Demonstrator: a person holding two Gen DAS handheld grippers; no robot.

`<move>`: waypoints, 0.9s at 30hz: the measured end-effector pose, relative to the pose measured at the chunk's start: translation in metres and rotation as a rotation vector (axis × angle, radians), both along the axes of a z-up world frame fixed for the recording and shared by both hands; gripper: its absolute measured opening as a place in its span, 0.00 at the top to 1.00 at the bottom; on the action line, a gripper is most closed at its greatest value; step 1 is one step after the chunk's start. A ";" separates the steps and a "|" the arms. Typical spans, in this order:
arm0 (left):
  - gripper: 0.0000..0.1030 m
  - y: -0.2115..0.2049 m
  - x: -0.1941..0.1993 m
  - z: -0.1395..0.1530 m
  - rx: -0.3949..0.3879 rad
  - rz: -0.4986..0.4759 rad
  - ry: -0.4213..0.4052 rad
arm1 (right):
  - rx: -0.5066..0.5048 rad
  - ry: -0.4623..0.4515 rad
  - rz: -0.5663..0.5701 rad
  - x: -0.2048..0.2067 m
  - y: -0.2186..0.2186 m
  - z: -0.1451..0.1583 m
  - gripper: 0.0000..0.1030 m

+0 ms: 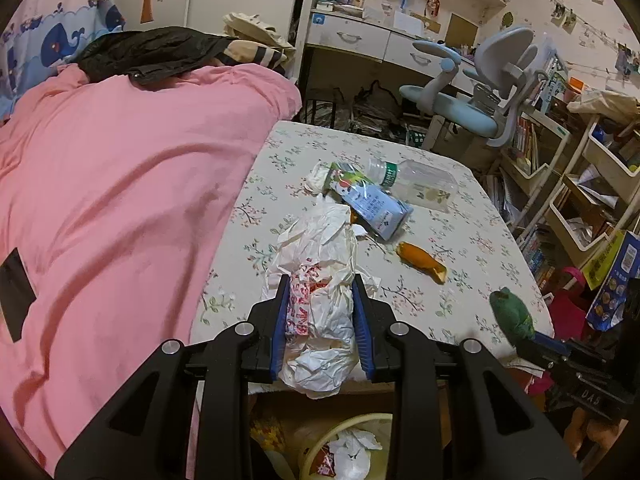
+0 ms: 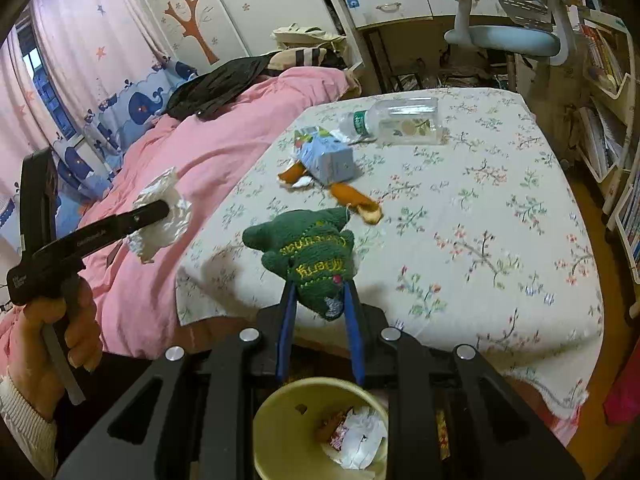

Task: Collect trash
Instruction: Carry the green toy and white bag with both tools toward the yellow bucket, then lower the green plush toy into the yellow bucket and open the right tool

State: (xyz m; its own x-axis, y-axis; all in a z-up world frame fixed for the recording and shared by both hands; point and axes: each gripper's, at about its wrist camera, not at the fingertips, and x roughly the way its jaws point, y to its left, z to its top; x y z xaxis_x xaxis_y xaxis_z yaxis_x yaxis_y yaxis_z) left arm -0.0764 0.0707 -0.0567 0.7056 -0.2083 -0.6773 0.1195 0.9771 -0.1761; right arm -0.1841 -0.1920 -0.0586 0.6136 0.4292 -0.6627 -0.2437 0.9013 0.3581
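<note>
A: Floral-clothed table (image 1: 460,280) beside pink bedding (image 1: 120,200); desk chair (image 1: 480,88) behind.
B: Left gripper (image 1: 320,308) clenched on crumpled white wrapper (image 1: 320,280), held over table's near edge.
A: Right gripper (image 2: 320,300) clamped on green knitted toy (image 2: 308,252), above yellow bin (image 2: 280,420).
B: Counted on table: one bottle (image 1: 420,184), one carton (image 1: 372,204), two peels (image 2: 356,200).
</note>
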 end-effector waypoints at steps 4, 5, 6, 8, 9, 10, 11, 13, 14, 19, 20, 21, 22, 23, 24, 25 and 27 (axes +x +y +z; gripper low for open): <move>0.73 -0.005 -0.009 -0.003 -0.003 -0.010 0.004 | -0.007 0.008 0.020 -0.010 0.007 -0.003 0.77; 0.73 -0.007 -0.012 -0.004 -0.002 -0.014 0.005 | -0.013 0.008 0.027 -0.013 0.009 -0.004 0.77; 0.73 -0.009 -0.015 -0.005 -0.001 -0.018 0.006 | -0.016 0.009 0.031 -0.015 0.011 -0.004 0.76; 0.73 -0.011 -0.019 -0.007 0.000 -0.025 0.008 | -0.025 0.011 0.041 -0.021 0.014 -0.005 0.76; 0.73 -0.012 -0.021 -0.008 0.001 -0.029 0.010 | -0.027 0.013 0.043 -0.024 0.015 -0.006 0.76; 0.73 -0.015 -0.024 -0.009 0.003 -0.036 0.013 | -0.026 0.017 0.047 -0.027 0.016 -0.008 0.76; 0.73 -0.016 -0.026 -0.010 0.004 -0.040 0.014 | -0.026 0.021 0.049 -0.029 0.016 -0.009 0.76; 0.73 -0.019 -0.030 -0.012 0.008 -0.049 0.016 | -0.028 0.032 0.057 -0.034 0.019 -0.012 0.76; 0.73 -0.022 -0.033 -0.013 0.009 -0.054 0.016 | -0.031 0.036 0.062 -0.037 0.020 -0.013 0.76; 0.73 -0.030 -0.046 -0.018 0.013 -0.078 0.021 | -0.041 0.061 0.092 -0.053 0.029 -0.019 0.76; 0.73 -0.031 -0.048 -0.019 0.013 -0.082 0.023 | -0.044 0.066 0.097 -0.056 0.030 -0.021 0.76; 0.73 -0.033 -0.051 -0.021 0.015 -0.086 0.025 | -0.046 0.069 0.100 -0.058 0.032 -0.022 0.76; 0.73 -0.034 -0.054 -0.022 0.016 -0.091 0.027 | -0.049 0.073 0.104 -0.060 0.033 -0.023 0.76; 0.73 -0.036 -0.055 -0.023 0.018 -0.094 0.028 | -0.051 0.077 0.108 -0.063 0.034 -0.024 0.76; 0.73 -0.037 -0.057 -0.023 0.020 -0.097 0.029 | -0.054 0.079 0.109 -0.064 0.035 -0.025 0.76; 0.73 -0.038 -0.059 -0.024 0.022 -0.101 0.029 | -0.056 0.082 0.110 -0.066 0.035 -0.026 0.76; 0.73 -0.039 -0.062 -0.025 0.023 -0.106 0.031 | -0.058 0.090 0.109 -0.068 0.035 -0.028 0.76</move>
